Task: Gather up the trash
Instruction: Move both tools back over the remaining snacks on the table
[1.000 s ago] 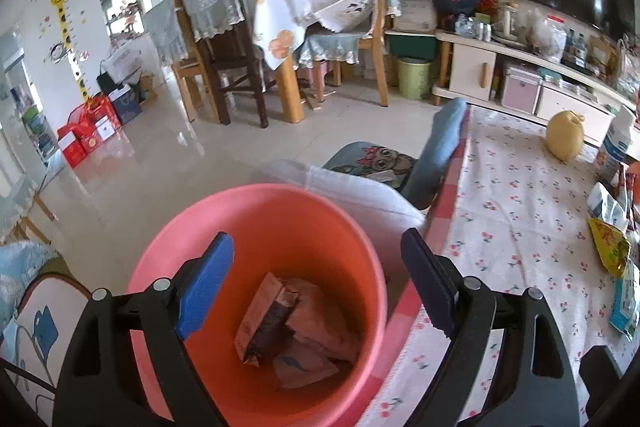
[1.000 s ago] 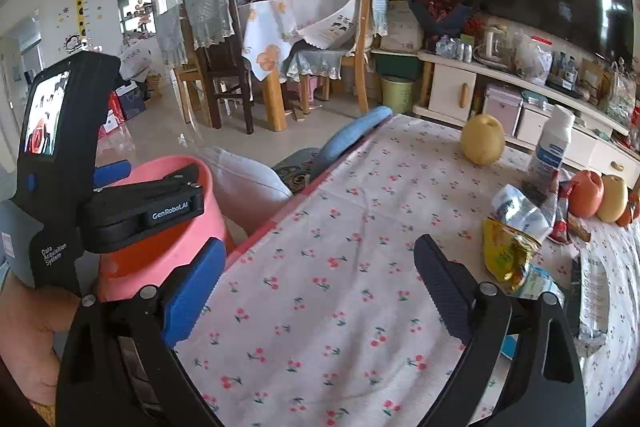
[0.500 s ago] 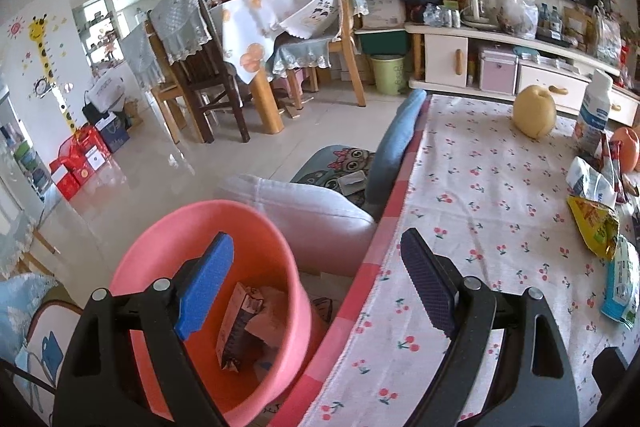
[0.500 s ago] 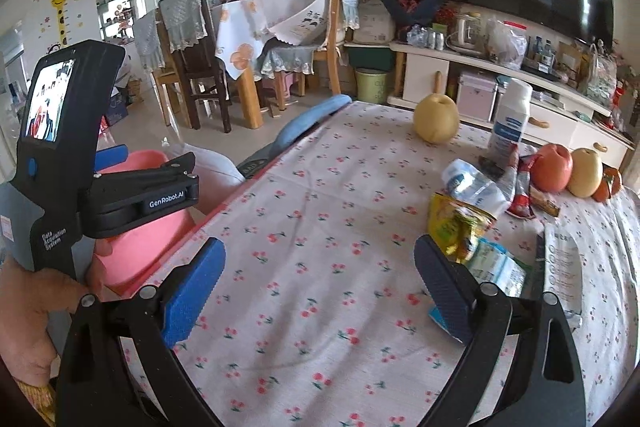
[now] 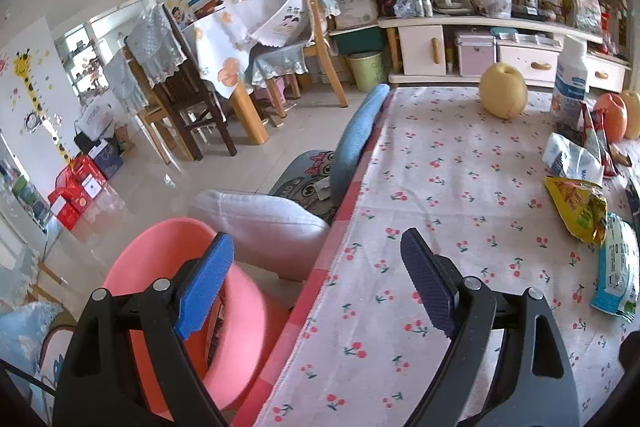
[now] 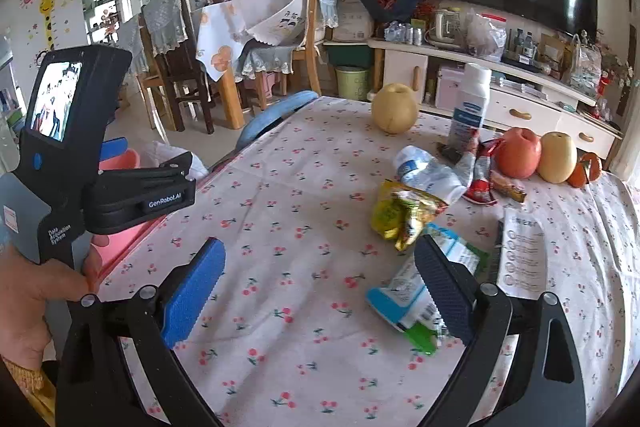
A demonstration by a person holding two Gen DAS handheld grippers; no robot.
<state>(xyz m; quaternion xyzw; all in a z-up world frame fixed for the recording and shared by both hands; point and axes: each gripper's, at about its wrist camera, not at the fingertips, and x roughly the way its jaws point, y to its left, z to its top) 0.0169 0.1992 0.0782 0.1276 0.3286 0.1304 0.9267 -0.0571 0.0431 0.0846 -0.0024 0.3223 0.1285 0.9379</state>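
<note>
Your left tool [image 5: 316,283] stands with jaws wide apart and nothing between them, over the desk [image 5: 460,195] edge, the pink bin [image 5: 240,331] just beside that edge and below it. Your right tool [image 6: 320,287] is likewise spread and empty above the desk. The yellow wrapper [image 6: 400,211] lies near the desk's middle, the blue-and-white packet [image 6: 416,287] just beside it, nearer you.

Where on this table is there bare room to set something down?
The bare stretch of tablecloth runs from the near left edge up to the pear. The right side is crowded: yellow snack bag, blue wrapper, crushed bottle, leaflet, fruit.
</note>
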